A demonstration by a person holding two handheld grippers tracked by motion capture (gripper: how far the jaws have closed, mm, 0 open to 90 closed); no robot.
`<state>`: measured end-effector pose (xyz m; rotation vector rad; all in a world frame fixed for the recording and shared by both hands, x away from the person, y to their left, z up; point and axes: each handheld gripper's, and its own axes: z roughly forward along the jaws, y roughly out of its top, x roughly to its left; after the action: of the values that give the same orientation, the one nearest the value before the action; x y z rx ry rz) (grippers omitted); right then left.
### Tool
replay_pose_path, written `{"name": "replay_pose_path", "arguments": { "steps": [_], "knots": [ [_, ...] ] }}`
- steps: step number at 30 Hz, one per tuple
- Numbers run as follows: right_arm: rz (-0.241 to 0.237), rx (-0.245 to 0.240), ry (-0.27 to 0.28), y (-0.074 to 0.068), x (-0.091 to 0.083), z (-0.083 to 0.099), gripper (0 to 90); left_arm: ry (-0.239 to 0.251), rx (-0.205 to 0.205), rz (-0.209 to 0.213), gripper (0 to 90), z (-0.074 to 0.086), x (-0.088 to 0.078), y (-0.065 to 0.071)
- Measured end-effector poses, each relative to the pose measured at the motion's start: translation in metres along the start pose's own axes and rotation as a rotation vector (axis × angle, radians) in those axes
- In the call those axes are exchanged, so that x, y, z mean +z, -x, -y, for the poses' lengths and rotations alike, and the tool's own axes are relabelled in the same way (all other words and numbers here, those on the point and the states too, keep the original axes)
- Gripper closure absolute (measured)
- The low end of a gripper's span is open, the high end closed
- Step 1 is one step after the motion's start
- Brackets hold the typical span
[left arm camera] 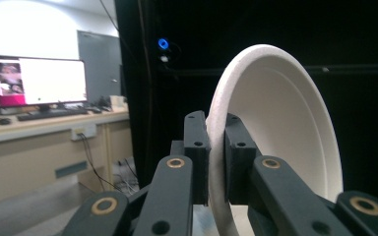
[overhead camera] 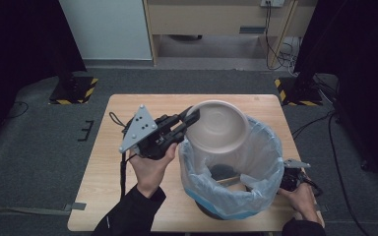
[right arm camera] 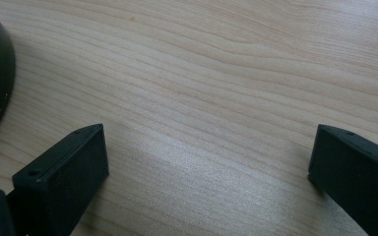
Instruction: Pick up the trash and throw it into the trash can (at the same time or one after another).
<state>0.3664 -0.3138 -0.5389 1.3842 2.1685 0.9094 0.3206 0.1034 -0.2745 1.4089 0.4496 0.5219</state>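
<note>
Nearest the person, at about five o'clock on the table (overhead camera: 103, 196), the right gripper (overhead camera: 291, 178) is resting low beside the bin (overhead camera: 236, 169), its fingers (right arm camera: 64, 169) standing spread wide over bare wood with nothing between them. It is doing no work at this moment; the left hand is the one nearer the job.

At about nine o'clock from the bin, the left gripper (overhead camera: 189, 119) is pinching the rim of the white plate (overhead camera: 220, 127), its fingers (left arm camera: 197, 147) pressing together on the edge from both sides. The plate is hanging tilted on edge over the bin's far rim, at about eleven o'clock of the opening, its hollow face turning down toward the plastic liner (overhead camera: 270, 162). It is round, so it has no long axis; its plane is leaning steeply. I judge that the drop depends on the plate clearing that rim.
</note>
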Motion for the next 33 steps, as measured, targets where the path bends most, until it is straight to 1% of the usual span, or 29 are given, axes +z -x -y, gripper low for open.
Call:
{"name": "replay_pose_path", "arguments": {
  "steps": [1, 3, 4, 5, 6, 7, 9, 10, 11, 13, 14, 15, 16, 17, 19, 20, 21, 22, 23, 24, 25, 26, 27, 28, 30, 31, 32, 33],
  "knots": [
    [0.0, 0.0, 0.0, 0.0, 0.0, 0.0, 1.8, -0.015, -0.008, 0.018, 82.8, 0.004, 0.004, 0.002],
    [0.0, 0.0, 0.0, 0.0, 0.0, 0.0, 1.8, -0.033, -0.011, 0.037, 82.7, 0.008, 0.006, 0.003],
    [0.0, 0.0, 0.0, 0.0, 0.0, 0.0, 1.8, -0.033, -0.011, 0.037, 82.5, 0.008, 0.006, 0.003],
    [0.0, 0.0, 0.0, 0.0, 0.0, 0.0, 1.8, -0.051, -0.021, 0.06, 82.0, 0.012, 0.009, 0.002],
    [0.0, 0.0, 0.0, 0.0, 0.0, 0.0, 1.8, -0.053, -0.028, 0.075, 81.0, 0.014, 0.01, 0.001],
    [0.0, 0.0, 0.0, 0.0, 0.0, 0.0, 1.8, -0.05, -0.034, 0.089, 78.5, 0.017, 0.01, 0.001],
    [0.0, 0.0, 0.0, 0.0, 0.0, 0.0, 1.8, -0.048, -0.032, 0.09, 68.5, 0.019, 0.01, -0.001],
    [0.0, 0.0, 0.0, 0.0, 0.0, 0.0, 1.8, -0.048, -0.032, 0.09, 66.1, 0.019, 0.01, -0.001],
    [0.0, 0.0, 0.0, 0.0, 0.0, 0.0, 1.8, -0.04, -0.044, 0.091, 61.5, 0.021, 0.007, -0.003],
    [0.0, 0.0, 0.0, 0.0, 0.0, 0.0, 1.8, -0.036, -0.045, 0.086, 54.2, 0.021, 0.004, -0.005],
    [0.0, 0.0, 0.0, 0.0, 0.0, 0.0, 1.8, -0.037, -0.034, 0.065, 54.2, 0.021, -0.001, -0.007],
    [0.0, 0.0, 0.0, 0.0, 0.0, 0.0, 1.8, -0.035, -0.03, 0.037, 45.7, 0.022, -0.008, -0.012],
    [0.0, 0.0, 0.0, 0.0, 0.0, 0.0, 1.8, -0.035, -0.03, 0.037, 43.4, 0.022, -0.008, -0.012],
    [0.0, 0.0, 0.0, 0.0, 0.0, 0.0, 1.8, -0.035, -0.024, 0.0, 40.6, 0.022, -0.02, -0.019],
    [0.0, 0.0, 0.0, 0.0, 0.0, 0.0, 1.8, -0.043, -0.016, -0.048, 35.8, 0.025, -0.034, -0.028],
    [0.0, 0.0, 0.0, 0.0, 0.0, 0.0, 1.8, -0.043, -0.016, -0.048, 34.2, 0.025, -0.034, -0.028],
    [0.0, 0.0, 0.0, 0.0, 0.0, 0.0, 1.8, -0.061, -0.019, -0.079, 33.3, 0.029, -0.046, -0.037],
    [0.0, 0.0, 0.0, 0.0, 0.0, 0.0, 1.8, -0.061, -0.019, -0.079, 32.9, 0.029, -0.046, -0.037],
    [0.0, 0.0, 0.0, 0.0, 0.0, 0.0, 1.8, -0.09, -0.037, -0.111, 31.8, 0.037, -0.059, -0.046],
    [0.0, 0.0, 0.0, 0.0, 0.0, 0.0, 1.8, -0.09, -0.037, -0.111, 31.3, 0.037, -0.059, -0.046],
    [0.0, 0.0, 0.0, 0.0, 0.0, 0.0, 1.8, -0.13, -0.046, -0.147, 31.2, 0.048, -0.069, -0.053],
    [0.0, 0.0, 0.0, 0.0, 0.0, 0.0, 1.8, -0.13, -0.046, -0.147, 30.8, 0.048, -0.069, -0.053],
    [0.0, 0.0, 0.0, 0.0, 0.0, 0.0, 1.8, -0.174, -0.063, -0.178, 30.3, 0.06, -0.079, -0.061],
    [0.0, 0.0, 0.0, 0.0, 0.0, 0.0, 1.8, -0.174, -0.063, -0.178, 29.8, 0.06, -0.079, -0.061],
    [0.0, 0.0, 0.0, 0.0, 0.0, 0.0, 1.8, -0.263, -0.077, -0.225, 28.0, 0.084, -0.091, -0.07],
    [0.0, 0.0, 0.0, 0.0, 0.0, 0.0, 1.8, -0.316, -0.081, -0.237, 27.5, 0.097, -0.096, -0.074],
    [0.0, 0.0, 0.0, 0.0, 0.0, 0.0, 1.8, -0.353, -0.082, -0.246, 27.1, 0.105, -0.099, -0.076],
    [0.0, 0.0, 0.0, 0.0, 0.0, 0.0, 1.8, -0.353, -0.082, -0.246, 26.6, 0.105, -0.099, -0.076]
  ]
}}
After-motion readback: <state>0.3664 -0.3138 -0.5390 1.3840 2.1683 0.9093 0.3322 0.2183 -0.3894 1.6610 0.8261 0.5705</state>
